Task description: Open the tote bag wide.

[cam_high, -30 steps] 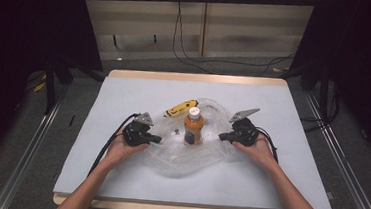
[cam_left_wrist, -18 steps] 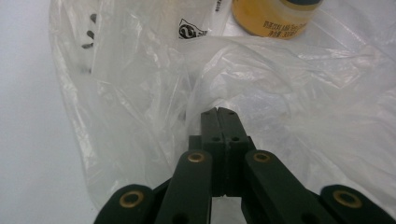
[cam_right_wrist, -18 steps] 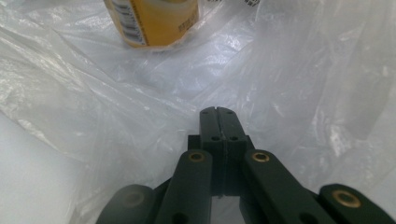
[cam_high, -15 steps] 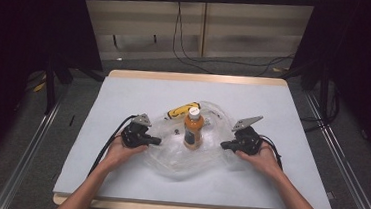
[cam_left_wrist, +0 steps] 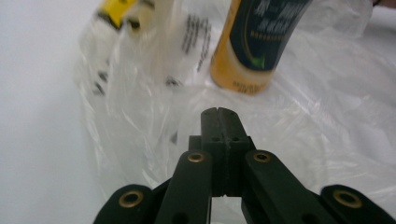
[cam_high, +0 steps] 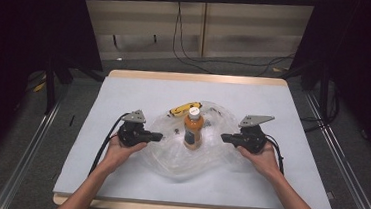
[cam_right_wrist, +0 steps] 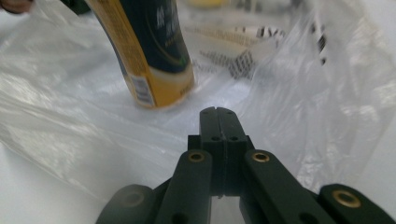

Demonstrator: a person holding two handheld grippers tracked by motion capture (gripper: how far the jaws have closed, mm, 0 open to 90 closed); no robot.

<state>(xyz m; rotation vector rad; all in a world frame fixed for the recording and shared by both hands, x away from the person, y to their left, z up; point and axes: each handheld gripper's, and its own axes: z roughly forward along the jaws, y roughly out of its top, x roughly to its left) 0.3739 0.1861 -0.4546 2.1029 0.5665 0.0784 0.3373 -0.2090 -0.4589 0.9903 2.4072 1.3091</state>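
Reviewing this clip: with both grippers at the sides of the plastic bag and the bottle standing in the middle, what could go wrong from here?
1. The bottle stands upright on the crumpled clear plastic bag; a pull on the film by either gripper could tip it.
2. The left gripper and right gripper both have shut jaws over thin, slippery film; a pinch may slip or tear it.
3. The yellow item lies close behind the bottle, so a toppling bottle could knock it.

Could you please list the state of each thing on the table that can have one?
Bottle: upright, capped, standing on the plastic bag.
Plastic bag: crumpled, spread flat on the table.
Yellow packet: lying behind the bottle.
Left hand-held gripper: shut.
Right hand-held gripper: shut.
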